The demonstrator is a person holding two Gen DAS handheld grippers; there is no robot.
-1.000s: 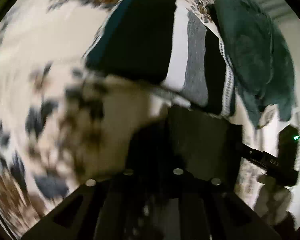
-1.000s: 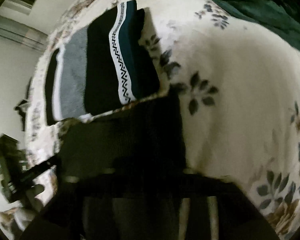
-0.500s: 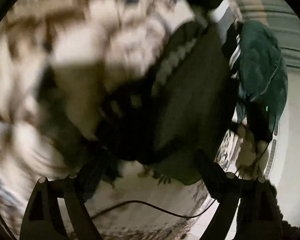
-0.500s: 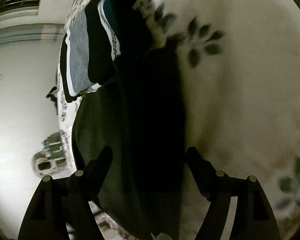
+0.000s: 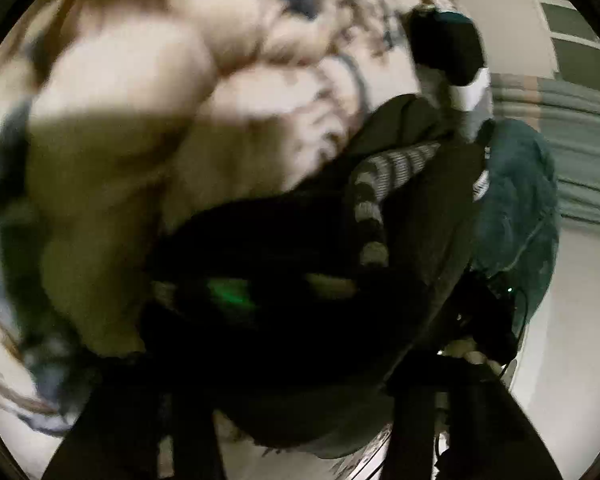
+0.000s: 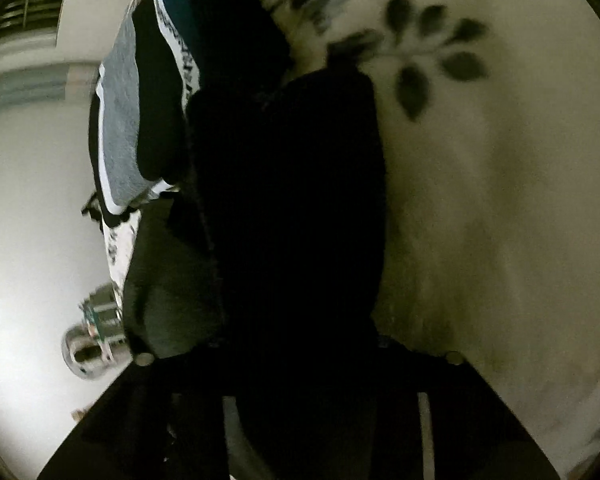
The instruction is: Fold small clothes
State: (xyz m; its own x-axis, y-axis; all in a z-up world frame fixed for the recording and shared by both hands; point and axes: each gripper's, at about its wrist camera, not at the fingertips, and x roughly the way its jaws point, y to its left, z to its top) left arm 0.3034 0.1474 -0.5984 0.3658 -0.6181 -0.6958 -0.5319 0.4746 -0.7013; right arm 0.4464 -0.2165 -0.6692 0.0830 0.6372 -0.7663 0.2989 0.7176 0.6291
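Beside the folded stack [image 6: 140, 120], a dark garment [image 6: 292, 200] is pinched by both just-closing claws: right claw [image 6: 300, 360], left claw [image 5: 300, 380]; long axis runs straight ahead.

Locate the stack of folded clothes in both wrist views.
Left wrist: stack of folded clothes sits upper right, small, on the floral bedspread.
Right wrist: stack sits upper left, at the bedspread's edge.
Shared landmark: the dark garment beside it.
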